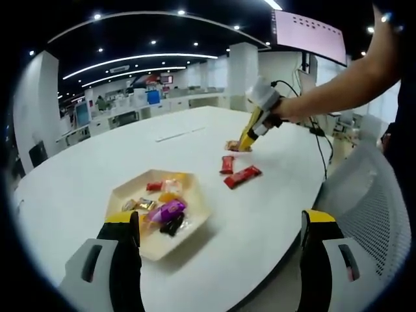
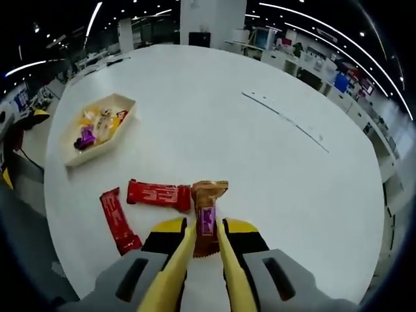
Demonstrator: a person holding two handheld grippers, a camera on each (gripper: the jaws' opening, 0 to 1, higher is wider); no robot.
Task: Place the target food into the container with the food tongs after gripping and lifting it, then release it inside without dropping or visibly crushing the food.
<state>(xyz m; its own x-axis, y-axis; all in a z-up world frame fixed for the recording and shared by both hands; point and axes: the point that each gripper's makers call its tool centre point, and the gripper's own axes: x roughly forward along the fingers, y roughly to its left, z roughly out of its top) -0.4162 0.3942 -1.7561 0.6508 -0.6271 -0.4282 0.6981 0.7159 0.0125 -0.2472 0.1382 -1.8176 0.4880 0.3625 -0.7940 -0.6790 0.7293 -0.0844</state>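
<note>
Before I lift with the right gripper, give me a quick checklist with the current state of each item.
1. Tongs astride the target: ok. The yellow tongs in the right gripper have one arm on each side of the brown snack packet.
2. Firm grip on the packet: cannot tell; contact pressure is not visible.
3. Neighbours out of the way: not ok. A red snack bar lies against the packet's side; another red bar lies apart.
4. Container room: ok. The tray holds wrapped snacks but has bare floor.
5. Left gripper clear: ok, open, hovering near the tray.
6. Path over the white table: ok.
</note>
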